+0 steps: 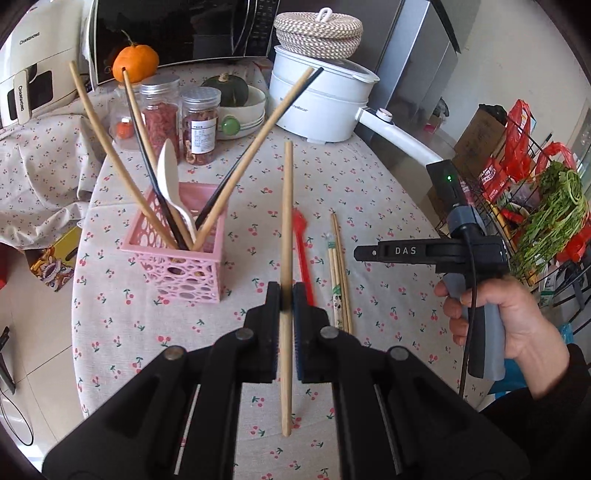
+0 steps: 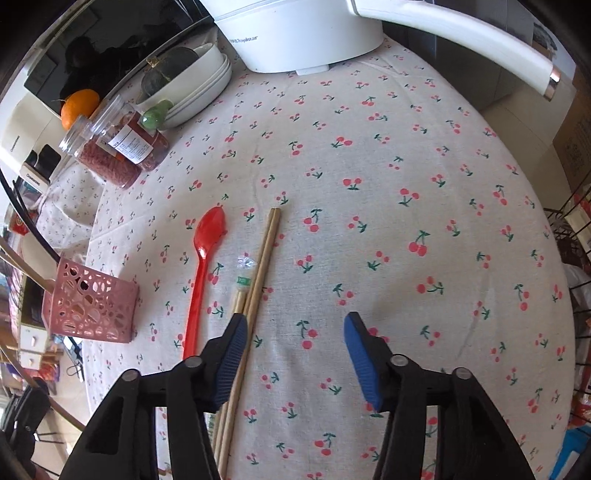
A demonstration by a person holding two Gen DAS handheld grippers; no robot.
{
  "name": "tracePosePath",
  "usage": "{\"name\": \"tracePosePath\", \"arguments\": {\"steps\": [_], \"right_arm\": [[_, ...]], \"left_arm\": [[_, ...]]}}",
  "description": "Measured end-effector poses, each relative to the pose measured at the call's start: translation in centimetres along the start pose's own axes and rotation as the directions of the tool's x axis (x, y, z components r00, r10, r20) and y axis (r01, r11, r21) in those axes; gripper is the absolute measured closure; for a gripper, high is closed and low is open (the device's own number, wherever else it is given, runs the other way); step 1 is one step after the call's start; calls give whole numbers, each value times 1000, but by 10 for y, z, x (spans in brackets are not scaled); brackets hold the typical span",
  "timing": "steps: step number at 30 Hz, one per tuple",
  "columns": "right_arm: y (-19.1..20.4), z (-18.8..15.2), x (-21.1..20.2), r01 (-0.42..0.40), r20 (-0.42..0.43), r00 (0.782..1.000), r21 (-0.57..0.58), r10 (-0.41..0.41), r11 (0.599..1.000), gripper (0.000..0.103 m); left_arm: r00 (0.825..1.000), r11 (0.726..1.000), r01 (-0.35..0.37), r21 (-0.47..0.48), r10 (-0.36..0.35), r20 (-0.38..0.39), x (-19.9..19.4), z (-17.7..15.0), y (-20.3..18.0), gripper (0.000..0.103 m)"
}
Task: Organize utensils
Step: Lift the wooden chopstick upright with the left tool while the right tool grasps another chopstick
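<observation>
Cherry-print worktop (image 2: 369,147): my left gripper (image 1: 286,295) clamps one chopstick (image 1: 286,221) — next, into the pink basket (image 1: 177,266), centre-left; right gripper (image 2: 295,332) gapes.

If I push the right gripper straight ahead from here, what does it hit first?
Probably nothing soon: the open right gripper faces bare tablecloth. The wooden chopsticks and red spoon lie off to its left; the white pot stands far ahead. Depth is unclear.
</observation>
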State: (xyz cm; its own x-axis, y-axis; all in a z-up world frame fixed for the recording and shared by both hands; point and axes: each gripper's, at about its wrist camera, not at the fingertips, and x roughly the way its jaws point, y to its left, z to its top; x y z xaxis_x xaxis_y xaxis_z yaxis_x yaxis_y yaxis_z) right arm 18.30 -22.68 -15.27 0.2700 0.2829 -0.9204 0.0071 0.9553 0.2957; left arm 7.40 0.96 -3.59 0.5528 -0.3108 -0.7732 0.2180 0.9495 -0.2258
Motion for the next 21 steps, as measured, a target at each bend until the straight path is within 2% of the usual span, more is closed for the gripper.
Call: {"name": "tracePosePath", "arguments": {"steps": [3, 8, 12, 15, 17, 19, 21], "right_arm": [[12, 1, 11, -5, -17, 1000, -5, 5, 1000, 77], [33, 0, 19, 88, 5, 996, -70, -88, 994, 82], [51, -2, 22, 182, 16, 983, -133, -182, 974, 84], [67, -7, 30, 228, 11, 973, -211, -231, 950, 82], [83, -12, 31, 295, 44, 954, -284, -295, 912, 86], [89, -12, 30, 308, 48, 950, -287, -307, 907, 91], [86, -9, 27, 281, 38, 959, -264, -281, 923, 94]], "left_arm": [[1000, 1000, 15, -27, -15, 0, -5, -1, 8, 95], [1000, 998, 29, -48, -29, 9, -14, 0, 18, 95], [999, 998, 34, -58, -33, 12, -17, -1, 22, 95], [1000, 998, 31, -54, -30, 8, -17, -2, 23, 95], [1000, 998, 21, -51, -20, 10, -18, -3, 24, 95], [1000, 998, 18, -58, -17, 11, -19, -3, 26, 95], [1000, 998, 18, -67, -18, 13, -21, -4, 30, 95]]}}
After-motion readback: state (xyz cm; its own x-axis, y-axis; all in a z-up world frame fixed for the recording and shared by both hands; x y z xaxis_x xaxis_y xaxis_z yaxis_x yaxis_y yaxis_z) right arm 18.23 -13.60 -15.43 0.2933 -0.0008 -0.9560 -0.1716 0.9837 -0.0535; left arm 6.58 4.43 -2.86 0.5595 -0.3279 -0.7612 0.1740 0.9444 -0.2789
